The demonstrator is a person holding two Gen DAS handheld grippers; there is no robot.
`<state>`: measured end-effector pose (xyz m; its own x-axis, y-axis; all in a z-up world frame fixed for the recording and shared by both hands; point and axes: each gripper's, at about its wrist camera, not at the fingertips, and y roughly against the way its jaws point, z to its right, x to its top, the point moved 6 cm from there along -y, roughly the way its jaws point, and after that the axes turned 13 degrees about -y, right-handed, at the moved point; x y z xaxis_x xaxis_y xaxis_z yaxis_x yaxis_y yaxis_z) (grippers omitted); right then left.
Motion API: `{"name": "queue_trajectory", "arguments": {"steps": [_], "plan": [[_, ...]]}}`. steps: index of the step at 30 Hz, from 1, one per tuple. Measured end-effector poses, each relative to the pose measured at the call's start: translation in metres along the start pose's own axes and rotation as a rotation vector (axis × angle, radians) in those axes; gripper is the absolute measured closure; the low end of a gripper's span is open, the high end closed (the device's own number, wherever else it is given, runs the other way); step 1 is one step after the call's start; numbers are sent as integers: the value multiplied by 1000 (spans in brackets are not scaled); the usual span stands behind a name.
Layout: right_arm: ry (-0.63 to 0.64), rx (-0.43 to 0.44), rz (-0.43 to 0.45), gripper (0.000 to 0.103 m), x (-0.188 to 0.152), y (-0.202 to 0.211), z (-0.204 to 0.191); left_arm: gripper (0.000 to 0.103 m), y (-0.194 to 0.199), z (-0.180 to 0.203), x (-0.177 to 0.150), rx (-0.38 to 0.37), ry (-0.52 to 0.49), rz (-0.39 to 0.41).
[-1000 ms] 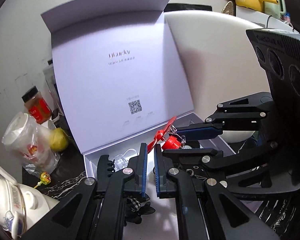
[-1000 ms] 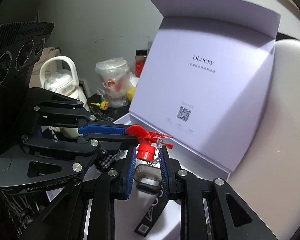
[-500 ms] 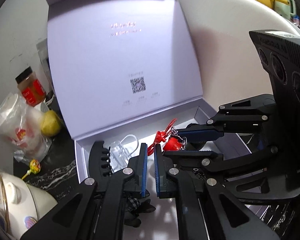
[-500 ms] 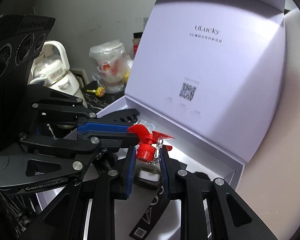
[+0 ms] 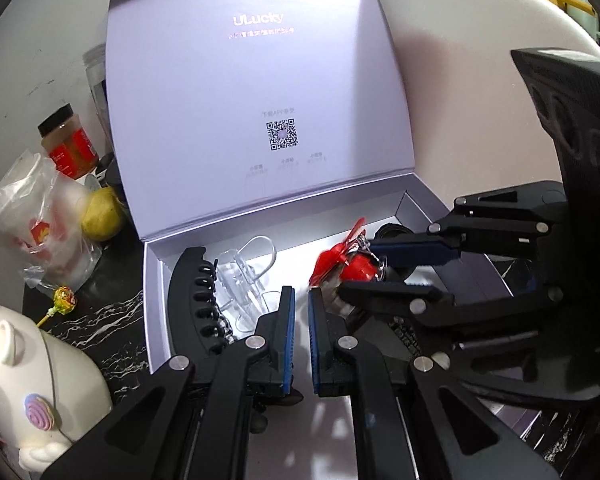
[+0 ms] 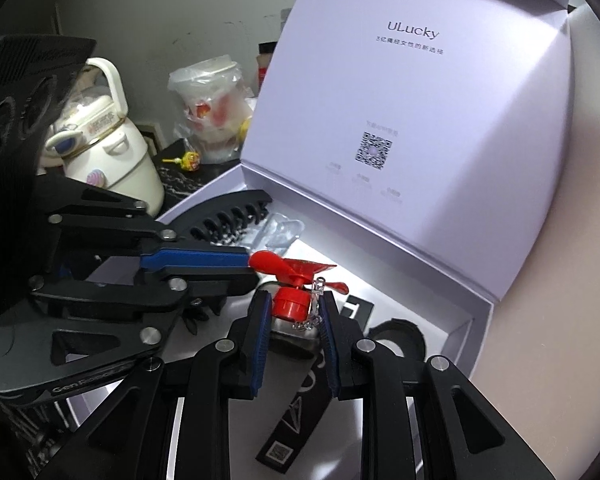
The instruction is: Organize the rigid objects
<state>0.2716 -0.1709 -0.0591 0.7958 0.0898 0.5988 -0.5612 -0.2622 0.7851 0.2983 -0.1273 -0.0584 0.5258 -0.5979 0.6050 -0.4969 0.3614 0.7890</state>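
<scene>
A small red propeller toy (image 6: 293, 303) with a thin chain hangs just above the open white box (image 6: 466, 322); my right gripper (image 6: 295, 299) is shut on its red hub. From the left wrist view the same toy (image 5: 358, 270) shows between the right gripper's (image 5: 357, 269) pads, over the box (image 5: 153, 304). My left gripper (image 5: 300, 295) is shut with nothing between its pads; its tips (image 6: 249, 261) lie right beside a propeller blade, and I cannot tell whether they touch. In the box lie a black hair claw (image 5: 192, 292), a clear plastic piece (image 5: 248, 280), a black strap (image 6: 296, 420) and a black ring (image 6: 396, 336).
The box lid (image 5: 240, 80) stands upright at the back. Left of the box on the dark marbled counter are a cream pot (image 5: 40, 380), a lollipop (image 5: 64, 296), a bagged cup (image 5: 32, 208), a yellow fruit (image 5: 100, 216) and a red-labelled jar (image 5: 68, 144). A white rounded surface (image 5: 460, 100) is on the right.
Both grippers have sunk toward the box, so more of its inside shows. The red propeller toy has stayed in the right gripper.
</scene>
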Motion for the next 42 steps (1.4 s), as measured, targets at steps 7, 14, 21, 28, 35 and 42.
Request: {"name": "queue_trajectory", "arguments": {"steps": [7,14,21,28,35,42], "plan": [[-7,-74,73,34,0,21,7,96,32,-12,1,152,31,27],[-22,-100,93,21,-4,38,6,96,43,-20,-5,201,75,-18],[-25,-124,121,16,-8,56,2,96,55,-12,-18,186,96,-47],[-45,-156,140,12,-10,74,2,86,72,-8,-22,195,105,-34],[-76,-178,157,10,-15,96,2,9,101,-7,-21,231,121,46],[-118,-204,175,8,-25,121,1,8,127,-5,-27,244,142,55]]}}
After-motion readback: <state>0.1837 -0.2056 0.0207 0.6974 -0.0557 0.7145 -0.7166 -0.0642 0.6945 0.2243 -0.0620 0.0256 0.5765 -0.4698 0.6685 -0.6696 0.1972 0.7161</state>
